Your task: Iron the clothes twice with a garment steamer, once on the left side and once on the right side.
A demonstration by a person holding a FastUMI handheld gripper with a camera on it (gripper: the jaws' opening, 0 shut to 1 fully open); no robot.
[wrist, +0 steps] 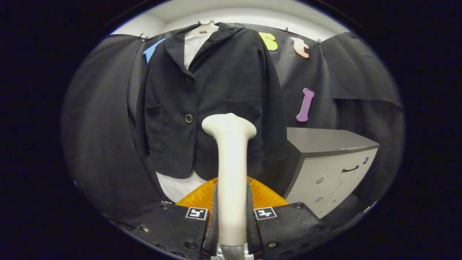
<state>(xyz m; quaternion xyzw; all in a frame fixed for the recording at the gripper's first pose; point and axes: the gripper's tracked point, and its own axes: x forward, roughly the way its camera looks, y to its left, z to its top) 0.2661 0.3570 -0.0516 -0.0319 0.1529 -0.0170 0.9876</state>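
Note:
A black blazer (216, 94) hangs on a white dress form, over a white shirt (195, 47) that shows at the collar and below the hem. My gripper (231, 216) is shut on the cream handle of the garment steamer (231, 169), both fingers pressing its sides. The steamer stands upright between the fingers, its flared head (229, 125) pointing at the blazer's lower front, right of the lower button (188, 118). Whether the head touches the cloth I cannot tell. An orange translucent part of the steamer (263, 196) spreads behind the handle.
A low cabinet (325, 166) with a dark top and pale drawers stands to the right of the blazer, close to its sleeve. Black cloth walls the booth behind and on both sides.

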